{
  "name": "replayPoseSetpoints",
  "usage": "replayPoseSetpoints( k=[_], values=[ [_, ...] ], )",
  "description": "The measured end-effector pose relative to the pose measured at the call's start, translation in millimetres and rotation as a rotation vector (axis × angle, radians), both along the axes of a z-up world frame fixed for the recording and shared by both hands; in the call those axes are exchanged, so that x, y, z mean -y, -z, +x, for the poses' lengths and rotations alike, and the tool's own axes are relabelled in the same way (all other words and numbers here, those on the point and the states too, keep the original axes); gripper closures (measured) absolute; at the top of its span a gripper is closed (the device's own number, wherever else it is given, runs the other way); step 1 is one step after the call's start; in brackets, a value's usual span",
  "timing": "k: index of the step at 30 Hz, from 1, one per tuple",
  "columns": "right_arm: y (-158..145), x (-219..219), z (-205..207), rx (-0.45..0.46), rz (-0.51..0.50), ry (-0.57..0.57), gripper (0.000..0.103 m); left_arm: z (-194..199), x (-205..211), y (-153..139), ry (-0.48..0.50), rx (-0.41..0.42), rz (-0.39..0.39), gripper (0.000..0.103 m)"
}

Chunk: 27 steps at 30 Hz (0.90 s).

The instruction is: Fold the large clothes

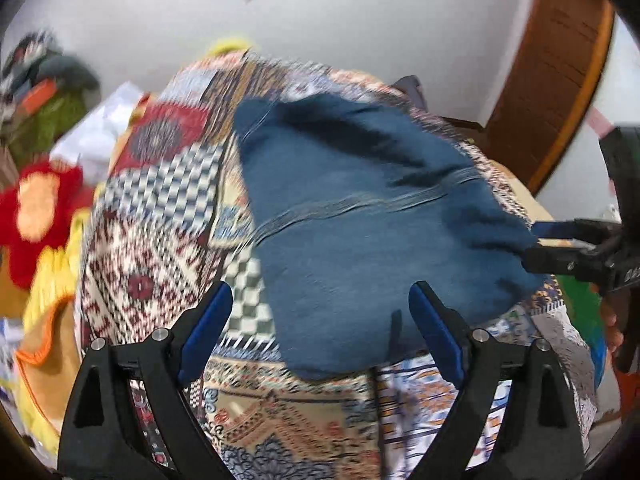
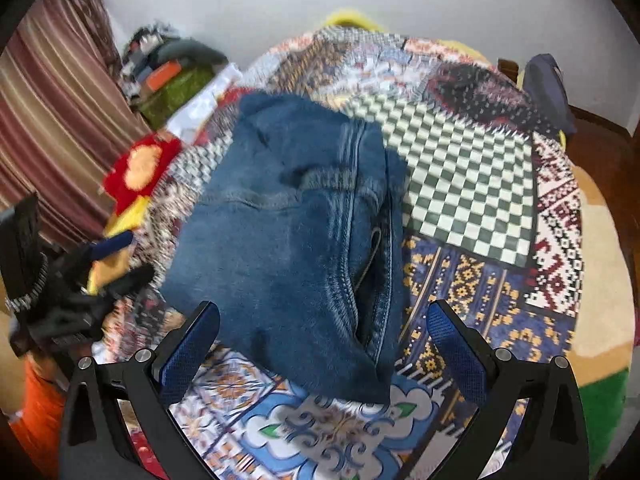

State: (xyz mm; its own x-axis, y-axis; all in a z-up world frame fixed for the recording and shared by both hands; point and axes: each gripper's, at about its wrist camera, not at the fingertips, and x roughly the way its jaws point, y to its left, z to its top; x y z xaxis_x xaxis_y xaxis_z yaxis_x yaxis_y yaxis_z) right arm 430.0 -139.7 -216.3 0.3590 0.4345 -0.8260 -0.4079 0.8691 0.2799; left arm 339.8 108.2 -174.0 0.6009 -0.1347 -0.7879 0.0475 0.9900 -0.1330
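Observation:
A pair of blue jeans (image 1: 352, 216) lies folded in a bundle on a patchwork bed cover (image 1: 160, 200); it also shows in the right wrist view (image 2: 296, 240), with a seam and a pocket edge on its right side. My left gripper (image 1: 320, 304) is open and empty, its jaws spread just above the near edge of the jeans. My right gripper (image 2: 324, 320) is open and empty over the jeans' near end. The right gripper also shows at the right edge of the left wrist view (image 1: 560, 248), beside the jeans. The left gripper shows at the left of the right wrist view (image 2: 116, 256).
A red and orange plush item (image 1: 36, 208) and yellow cloth lie left of the bed. A cluttered pile (image 2: 168, 76) sits by a striped curtain (image 2: 48, 132). A wooden door (image 1: 552, 72) stands at the right. A white wall is behind the bed.

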Motion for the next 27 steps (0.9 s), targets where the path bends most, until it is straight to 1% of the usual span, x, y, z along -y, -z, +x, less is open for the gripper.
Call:
replayPoseSetpoints(
  k=[2,3,5,7,8,9,11,12,14,15,17,18,20,24,27],
  values=[
    [18,-1,7,-0.03,-0.03,0.012,0.0,2,-9,14,-0.023,-0.04,-0.007,0.013],
    [26,1,10,-0.047,-0.043,0.019,0.0,4,-14,25,-0.034,-0.067,0.003,0.013],
    [41,10,15,-0.083,-0.034,0.029,0.0,0,-20,36,-0.032,-0.077,-0.024,0.004],
    [52,24,19,-0.124,-0.018,0.049,0.0,-4,-25,42,-0.039,-0.085,-0.07,0.003],
    [53,30,20,-0.141,-0.004,0.057,0.0,-5,-26,43,-0.035,-0.089,-0.079,0.003],
    [54,36,21,-0.155,0.01,0.065,0.0,-7,-25,42,-0.024,-0.089,-0.071,0.003],
    [49,46,21,-0.163,0.01,0.081,0.0,-9,-23,37,-0.007,-0.083,-0.022,0.003],
    [45,49,21,-0.151,-0.004,0.083,0.0,-9,-21,31,-0.002,-0.072,0.026,0.003],
    [31,48,18,-0.106,-0.045,0.062,0.0,-8,-21,21,0.001,-0.054,0.077,0.003],
    [24,46,17,-0.085,-0.062,0.052,0.0,-7,-22,12,0.001,-0.035,0.093,0.003],
    [12,41,16,-0.037,-0.092,0.043,0.0,-2,-27,0,0.001,-0.009,0.094,0.003],
    [6,39,17,-0.014,-0.097,0.04,0.0,1,-28,-11,0.001,0.016,0.084,0.003],
    [-8,31,23,0.017,-0.076,0.025,0.0,9,-29,-24,0.002,0.045,0.069,0.003],
    [-25,12,43,0.036,-0.023,-0.002,0.0,43,-28,-47,0.028,0.089,0.021,0.003],
    [-31,-10,62,0.047,0.005,-0.039,0.0,71,-23,-50,0.068,0.103,0.013,0.002]
  ],
)
